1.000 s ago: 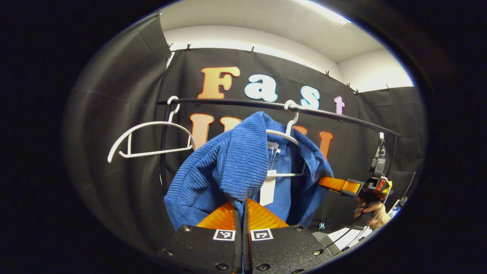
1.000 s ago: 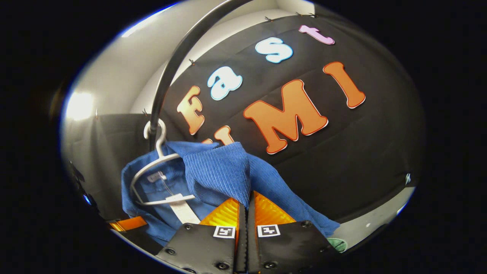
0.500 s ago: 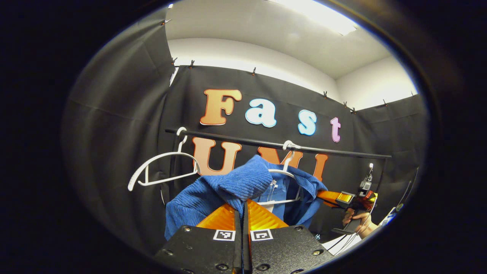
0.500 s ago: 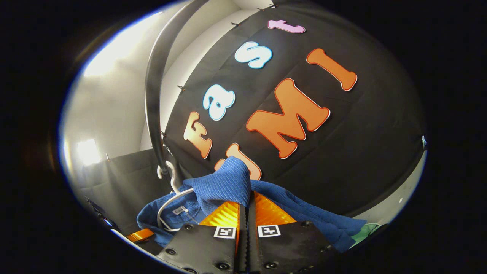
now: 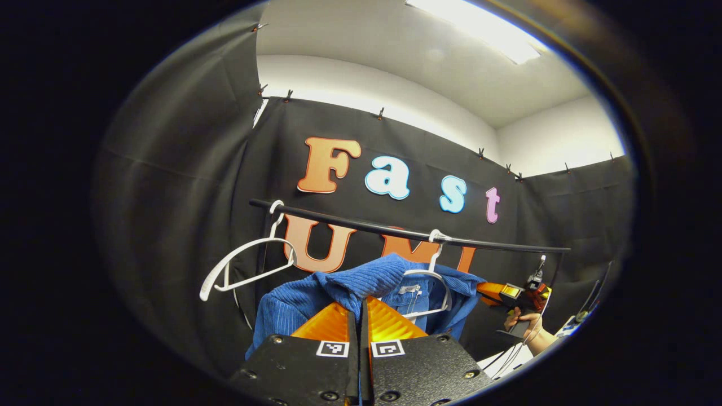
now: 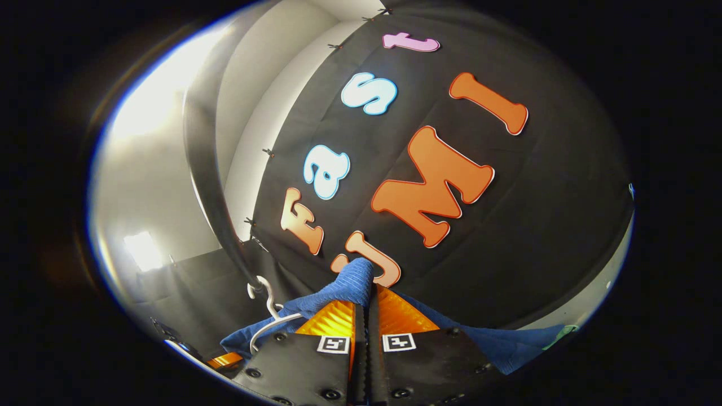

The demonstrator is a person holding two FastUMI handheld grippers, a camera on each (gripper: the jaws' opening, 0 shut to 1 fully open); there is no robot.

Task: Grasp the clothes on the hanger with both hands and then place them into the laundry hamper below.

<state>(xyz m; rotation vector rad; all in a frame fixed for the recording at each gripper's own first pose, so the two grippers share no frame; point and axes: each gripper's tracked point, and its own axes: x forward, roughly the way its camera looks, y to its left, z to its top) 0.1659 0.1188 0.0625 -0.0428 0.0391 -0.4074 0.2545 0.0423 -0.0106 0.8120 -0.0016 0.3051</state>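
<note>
A blue ribbed garment hangs on a white hanger hooked over a black rail. My left gripper is shut on a fold of its near shoulder, which bunches up over the fingertips. In the same view my right gripper grips the garment's far side, held by a hand. In the right gripper view, my right gripper is shut on a peak of the blue garment. The hanger's hook sits just left of it, on the rail.
An empty white hanger hangs at the rail's left end, close to the garment. Black cloth walls stand behind and to the left. A white surface with cables lies low on the right. The rail curves close past the right gripper.
Both grippers have risen with the blue cloth still pinched. The rail now sits lower in the left gripper view, and the garment's shoulders have slid up, baring more of the hanger.
</note>
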